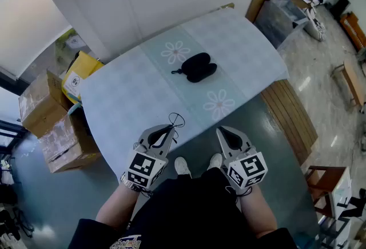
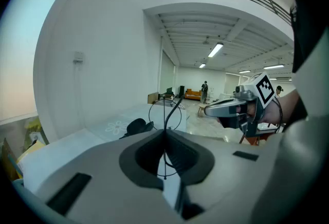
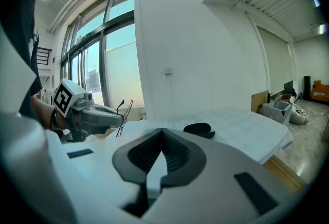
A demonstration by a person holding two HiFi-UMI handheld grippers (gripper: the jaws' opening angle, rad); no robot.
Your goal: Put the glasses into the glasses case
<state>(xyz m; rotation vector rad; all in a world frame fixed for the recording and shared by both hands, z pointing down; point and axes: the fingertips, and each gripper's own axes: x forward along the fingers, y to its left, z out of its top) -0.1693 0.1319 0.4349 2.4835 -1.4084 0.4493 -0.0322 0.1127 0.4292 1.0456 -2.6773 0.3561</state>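
Observation:
A black glasses case (image 1: 194, 67) lies on the table (image 1: 131, 99) between two flower prints; it looks open, in two lobes. My left gripper (image 1: 170, 127) hangs off the table's near edge, shut on thin black wire glasses (image 1: 176, 121). In the left gripper view a round lens (image 2: 165, 115) sticks up between the closed jaws, with the case (image 2: 136, 126) far ahead. My right gripper (image 1: 220, 129) is beside it, shut and empty. The right gripper view shows its closed tip (image 3: 162, 130), the case (image 3: 198, 128) and the left gripper (image 3: 95, 114) with the glasses (image 3: 122, 110).
Cardboard boxes (image 1: 43, 111) and a yellow box (image 1: 80, 73) stand on the floor left of the table. A wooden bench (image 1: 289, 111) runs along its right side, with a grey bin (image 1: 280, 16) behind. The person's shoes (image 1: 183, 167) are below the grippers.

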